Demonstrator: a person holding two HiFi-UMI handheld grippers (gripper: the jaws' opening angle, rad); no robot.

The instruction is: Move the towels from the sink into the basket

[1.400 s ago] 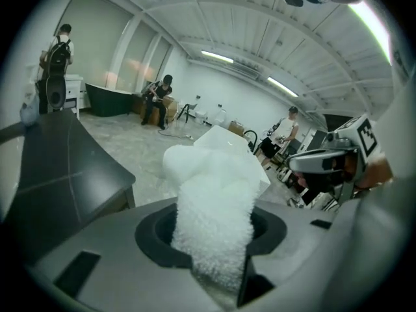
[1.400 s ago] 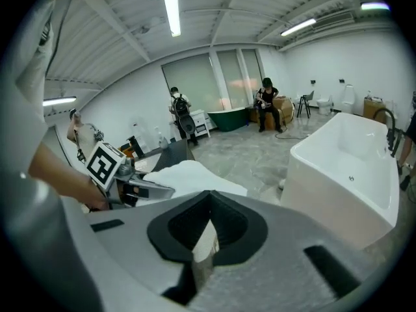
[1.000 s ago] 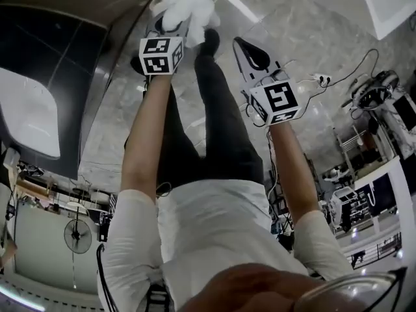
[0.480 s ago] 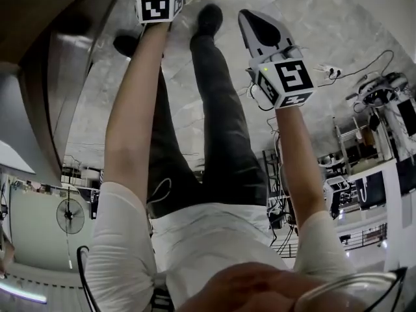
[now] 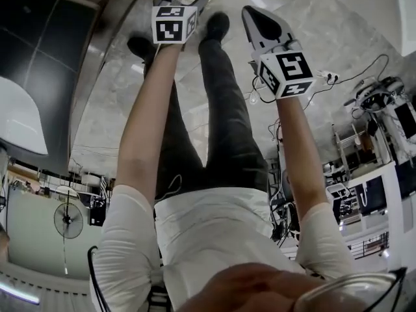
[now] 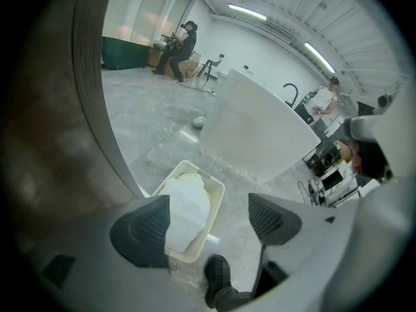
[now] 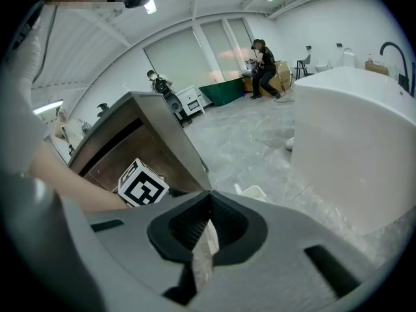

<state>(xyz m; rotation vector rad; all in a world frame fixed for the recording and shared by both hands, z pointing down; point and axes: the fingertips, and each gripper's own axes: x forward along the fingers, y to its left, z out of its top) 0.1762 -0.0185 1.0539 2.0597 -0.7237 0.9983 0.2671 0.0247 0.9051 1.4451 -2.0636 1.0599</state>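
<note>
While the left gripper (image 6: 209, 203) hangs above the basket (image 6: 213, 221), its fingers (image 6: 146, 229) have just been opening and stand well apart with nothing between them, their dark pads ribbed like tyre tread. Below that gap and a little to one side, the basket is a shallow rectangular tub of cream plastic with rounded corners. It stands on the floor (image 6: 156, 122), which is grey, mottled and faintly glossy like polished stone. A white towel (image 6: 188, 203), soft and lumpy, lies bunched inside the basket and fills most of it. Just beside the basket rises the brown side of a cabinet (image 6: 45, 142) edged with a dull grey strip, and a dark shoe (image 6: 218, 285) sits near the basket's closest corner. Beyond the basket stands a big smooth white block (image 6: 253, 125) with rounded edges. The right gripper (image 7: 209, 197) is held short of the basket, its black ribbed fingers closed tip to tip on nothing. Well apart from the basket, the sink (image 5: 19, 119) is a smooth white oval bowl set in a dark tabletop (image 5: 58, 51).
</note>
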